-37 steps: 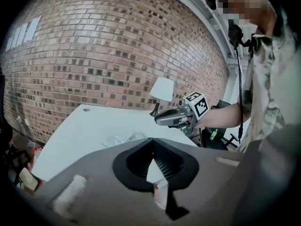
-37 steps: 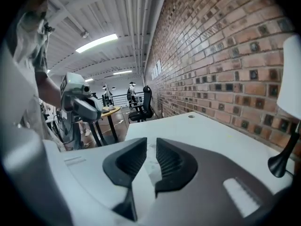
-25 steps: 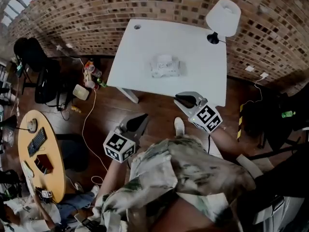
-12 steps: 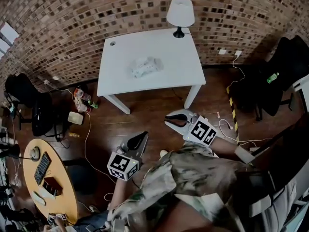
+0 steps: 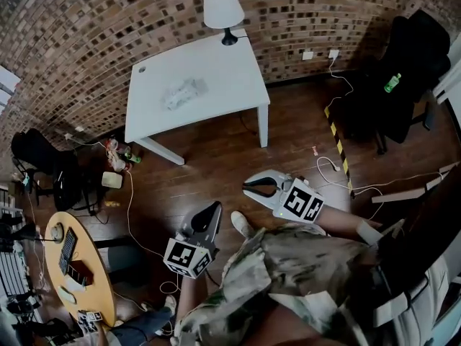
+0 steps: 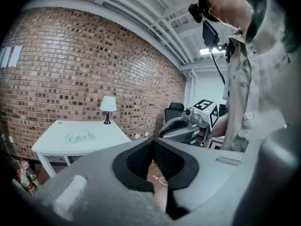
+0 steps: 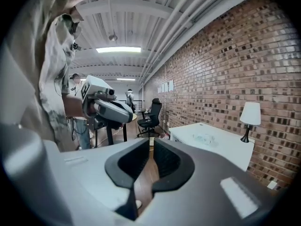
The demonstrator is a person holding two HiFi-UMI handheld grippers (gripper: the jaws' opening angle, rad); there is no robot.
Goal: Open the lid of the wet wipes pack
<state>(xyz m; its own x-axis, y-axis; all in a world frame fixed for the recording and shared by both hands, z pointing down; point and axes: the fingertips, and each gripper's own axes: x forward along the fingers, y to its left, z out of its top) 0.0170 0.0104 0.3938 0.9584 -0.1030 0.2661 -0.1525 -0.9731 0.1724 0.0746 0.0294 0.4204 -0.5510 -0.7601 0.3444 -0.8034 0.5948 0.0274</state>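
The wet wipes pack point(image 5: 181, 92) lies with its lid down on the white table point(image 5: 216, 71), far from both grippers. It also shows as a small pale pack point(image 6: 80, 136) in the left gripper view and as a faint one point(image 7: 205, 138) in the right gripper view. My left gripper point(image 5: 215, 206) hangs over the wooden floor, jaws together and holding nothing. My right gripper point(image 5: 247, 187) is beside it, also over the floor, with its tips closed and nothing in them. Each gripper sees the other, the right gripper point(image 6: 163, 134) and the left gripper point(image 7: 128, 118), in mid-air.
A white lamp point(image 5: 222, 9) stands at the table's back corner by the brick wall. A round wooden table point(image 5: 72, 265) with small items is at the left. Office chairs point(image 5: 43, 164) point(image 5: 403, 63), floor cables point(image 5: 130, 193) and a yellow-black strip point(image 5: 337, 150) surround me.
The table has slid up and to the left in the head view and shrunk. Both grippers are now well back from it over bare floor. Their jaws look unchanged.
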